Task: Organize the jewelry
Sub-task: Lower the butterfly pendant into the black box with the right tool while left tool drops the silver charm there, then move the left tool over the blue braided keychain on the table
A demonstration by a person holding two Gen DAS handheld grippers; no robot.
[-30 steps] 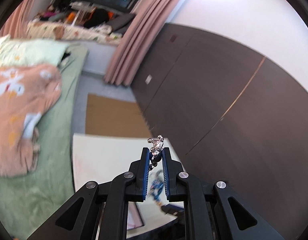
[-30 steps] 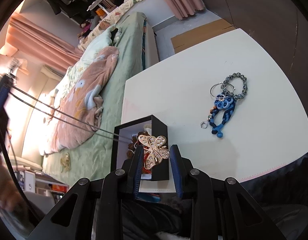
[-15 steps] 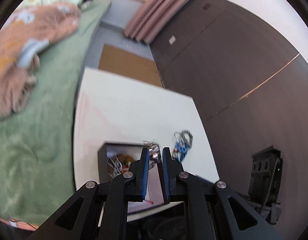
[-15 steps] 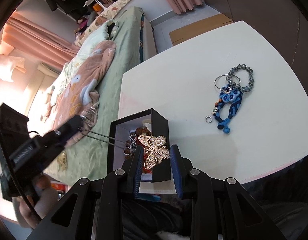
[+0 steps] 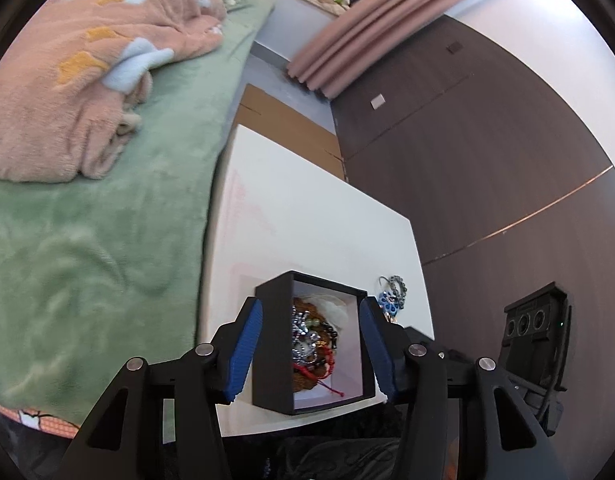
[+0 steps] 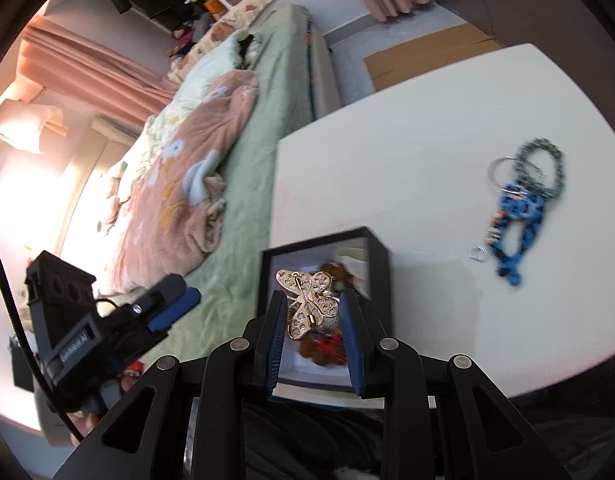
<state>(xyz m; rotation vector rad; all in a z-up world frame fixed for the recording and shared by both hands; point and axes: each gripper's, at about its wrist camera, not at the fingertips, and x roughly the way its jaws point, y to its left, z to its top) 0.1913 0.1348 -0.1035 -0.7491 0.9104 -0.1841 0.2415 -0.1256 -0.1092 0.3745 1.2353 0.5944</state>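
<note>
A black open box point(image 5: 272, 360) stands near the front edge of the white table point(image 5: 307, 208), with several pieces of jewelry heaped inside, among them a silver piece point(image 5: 303, 334). My left gripper point(image 5: 310, 308) hovers over the box. Its jaws are opening and nothing is between the pads. In the right wrist view my right gripper point(image 6: 311, 300) is shut on a gold butterfly brooch point(image 6: 305, 302), just above the box point(image 6: 377, 264). A blue and grey bundle of jewelry point(image 6: 523, 208) lies on the table to the right of the box.
A bed with a green cover point(image 5: 87, 260) and a pink blanket point(image 5: 67, 80) runs along the table's left side. Dark brown panels point(image 5: 487, 160) stand to the right. Cardboard point(image 5: 283, 120) lies on the floor beyond the table, and a pink curtain point(image 5: 367, 32) hangs beyond it.
My left gripper came down over the box and its jaws spread apart. The silver piece it held is no longer between them. The right gripper drifted closer to the box with the brooch.
</note>
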